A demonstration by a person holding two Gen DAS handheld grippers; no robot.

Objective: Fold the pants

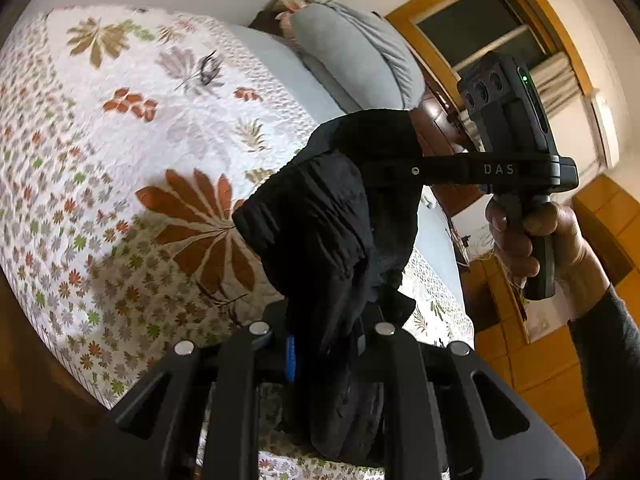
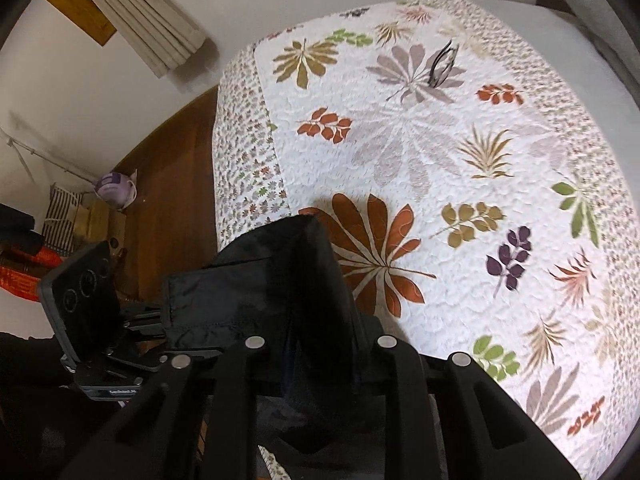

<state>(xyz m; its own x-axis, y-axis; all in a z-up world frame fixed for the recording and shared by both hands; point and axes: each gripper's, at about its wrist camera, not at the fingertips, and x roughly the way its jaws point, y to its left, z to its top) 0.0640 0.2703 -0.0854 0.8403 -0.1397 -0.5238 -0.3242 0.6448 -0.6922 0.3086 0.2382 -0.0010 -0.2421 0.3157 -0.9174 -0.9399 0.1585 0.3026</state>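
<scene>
Left gripper, lower centre of the left wrist view, is clamped on the black pants; its fingers are nearly together, with bunched cloth pinched between them. From there the pants rise through mid-frame to the right gripper, centre right, whose tips are buried in the fabric. A hand grips its handle at right. Behind lies the quilt with leaf print, filling the left half; a grey pillow sits at upper centre.

Right wrist view: right gripper, lower centre, is closed on a fold of the pants, which hang in lower centre, off the quilt. The left gripper's body shows at lower left. Eyeglasses lie on the quilt, upper centre. A curtain hangs at upper left.
</scene>
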